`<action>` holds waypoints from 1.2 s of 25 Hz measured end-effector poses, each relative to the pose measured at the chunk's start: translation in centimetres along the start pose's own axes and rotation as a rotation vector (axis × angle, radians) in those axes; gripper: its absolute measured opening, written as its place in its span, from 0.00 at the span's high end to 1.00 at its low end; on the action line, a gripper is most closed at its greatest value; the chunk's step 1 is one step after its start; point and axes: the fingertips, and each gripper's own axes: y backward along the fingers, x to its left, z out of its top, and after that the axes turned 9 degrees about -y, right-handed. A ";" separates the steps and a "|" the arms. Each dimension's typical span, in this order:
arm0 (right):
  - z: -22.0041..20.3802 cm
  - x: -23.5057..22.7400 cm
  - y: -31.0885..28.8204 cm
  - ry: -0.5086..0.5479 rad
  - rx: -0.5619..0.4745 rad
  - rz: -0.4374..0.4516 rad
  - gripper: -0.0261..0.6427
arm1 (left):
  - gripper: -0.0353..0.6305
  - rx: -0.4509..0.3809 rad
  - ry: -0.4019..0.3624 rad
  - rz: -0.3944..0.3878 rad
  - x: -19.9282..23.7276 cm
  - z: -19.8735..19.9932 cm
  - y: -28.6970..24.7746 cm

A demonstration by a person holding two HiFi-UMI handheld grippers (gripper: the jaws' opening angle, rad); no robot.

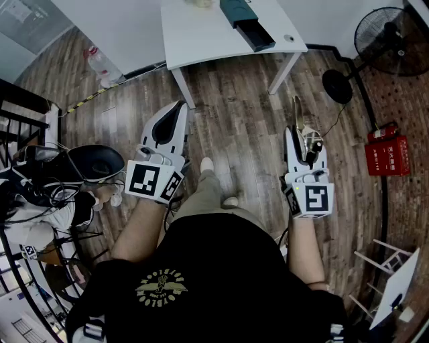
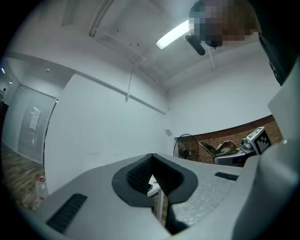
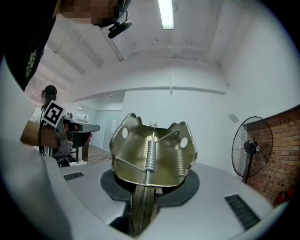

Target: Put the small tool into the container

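Note:
My right gripper [image 1: 299,134] is shut on a brass-coloured metal spring clamp [image 1: 298,115], held level above the wooden floor. In the right gripper view the clamp [image 3: 150,154] stands up between the jaws, its coil spring and two wings facing the camera. My left gripper [image 1: 173,114] is held level to the left, shut with nothing in it; in the left gripper view its dark pads [image 2: 140,176] nearly meet. A dark box-like container [image 1: 247,20] with an open drawer lies on the white table [image 1: 201,40] ahead, well beyond both grippers.
A black standing fan [image 1: 392,37] is at the far right, with a red box [image 1: 389,151] on the floor below it. A black chair and cables [image 1: 94,161] crowd the left. A plastic bottle [image 1: 100,63] stands by the left wall.

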 end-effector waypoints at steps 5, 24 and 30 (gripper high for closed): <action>0.0 -0.3 -0.9 -0.017 0.004 0.005 0.82 | 0.94 0.004 0.003 -0.015 0.3 -0.9 -1.9; -1.6 0.3 -13.1 -0.085 0.055 -0.081 0.82 | 0.94 0.031 -0.009 -0.115 10.1 -4.8 -11.5; -1.7 0.4 -16.1 -0.074 0.049 -0.131 0.82 | 0.94 0.011 -0.028 -0.183 12.2 -6.2 -14.4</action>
